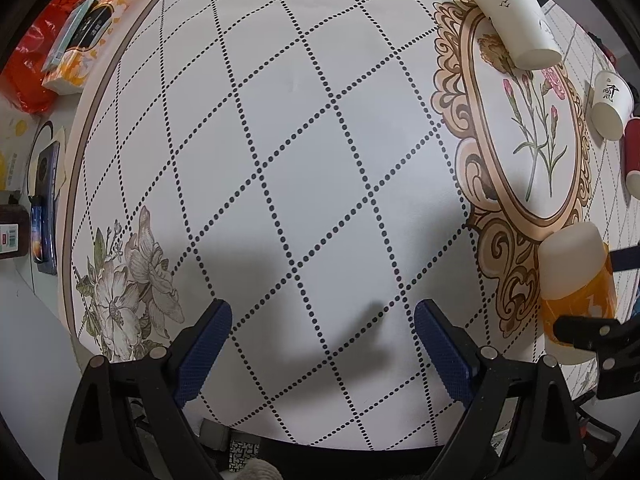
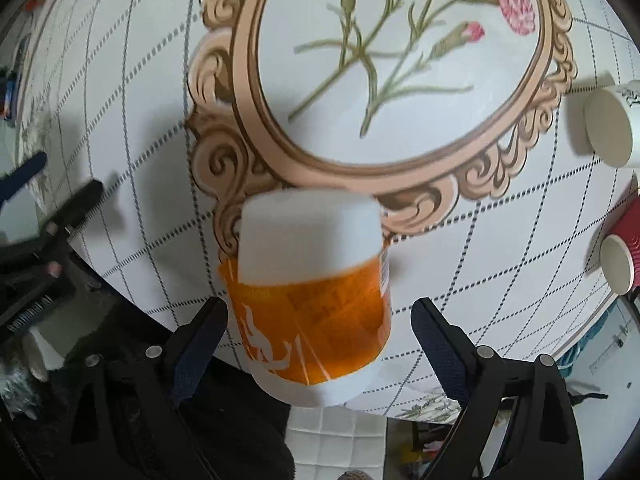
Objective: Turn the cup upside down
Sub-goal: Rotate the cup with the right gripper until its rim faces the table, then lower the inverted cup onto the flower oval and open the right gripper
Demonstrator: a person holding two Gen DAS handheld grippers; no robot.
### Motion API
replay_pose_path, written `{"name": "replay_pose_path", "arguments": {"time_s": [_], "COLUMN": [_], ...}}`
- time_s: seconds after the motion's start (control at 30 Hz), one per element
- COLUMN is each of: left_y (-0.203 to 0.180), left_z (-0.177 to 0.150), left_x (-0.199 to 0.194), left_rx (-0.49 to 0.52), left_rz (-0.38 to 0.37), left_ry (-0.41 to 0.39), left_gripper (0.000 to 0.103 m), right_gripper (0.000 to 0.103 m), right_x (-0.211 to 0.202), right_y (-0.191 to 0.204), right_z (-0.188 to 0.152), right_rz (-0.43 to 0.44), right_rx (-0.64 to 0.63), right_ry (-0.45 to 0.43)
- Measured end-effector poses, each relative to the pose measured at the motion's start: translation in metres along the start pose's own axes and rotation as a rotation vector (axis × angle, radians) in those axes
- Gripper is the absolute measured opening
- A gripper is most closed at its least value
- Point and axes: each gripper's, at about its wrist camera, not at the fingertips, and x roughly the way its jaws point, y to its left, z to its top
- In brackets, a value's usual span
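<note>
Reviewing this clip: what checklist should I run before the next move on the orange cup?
1. Right tongs open around the orange cup: ok.
2. Pads gripping the cup: cannot tell, the view is blurred.
3. Cup well in from the table edge: not ok, it is close to it.
4. Left tongs open, empty, apart from the cup: ok.
5. White paper cup apart from the orange cup: ok.

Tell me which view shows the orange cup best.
Right wrist view: the orange cup fills the centre between the open right gripper, though blurred. In the left wrist view it sits at the right edge, partly hidden by the other gripper.
</note>
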Motion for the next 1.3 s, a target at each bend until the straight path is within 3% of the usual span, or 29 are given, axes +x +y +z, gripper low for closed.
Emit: {"name": "replay_pose_path", "arguments": {"time_s": [0.23,0.27,0.33,0.6,0.77,0.97,1.07,1.17,1.3], "left_y": [-0.019,-0.022,-0.027,-0.047,-0.060,-0.068,-0.074,-0.080,-0.089], "left_z": [0.018,0.018,0.019,0.023,0.029,0.037,0.041,0.041,0.040], "left_x": [-0.002,-0.002,-0.002,-0.005,-0.012,-0.014,-0.012,-0.010,-0.007], "left_rx": [0.013,0.017,0.024,0.041,0.047,0.048,0.050,0.057,0.079], "left_rz": [-0.016,-0.020,-0.022,-0.027,-0.024,-0.032,-0.030,-0.024,-0.021], "left_ry": [0.008,0.008,0.009,0.014,0.011,0.011,0.019,0.025,0.024], "left_gripper": [0.094,0.094,0.094,0.094,0.094,0.094,0.094,0.094,0.094], "right_gripper": [0.093,0.090,0.074,0.073,0.073,0.073,0.073,0.073,0.073], "right_x": [-0.011,-0.010,-0.010,-0.031,-0.064,-0.103,-0.106,-0.097,-0.079], "right_y": [-0.007,-0.009,-0.014,-0.046,-0.068,-0.091,-0.106,-0.103,-0.075], "right_z": [0.019,0.019,0.021,0.012,0.000,-0.019,-0.023,-0.025,-0.030], "right_rz": [0.013,0.018,0.019,0.069,0.132,0.114,0.089,0.090,0.004], "right_rx": [0.029,0.035,0.042,0.095,0.176,0.243,0.293,0.329,0.289], "right_ry": [-0.009,-0.009,-0.008,-0.117,-0.275,-0.581,-0.764,-0.890,-1.002]}}
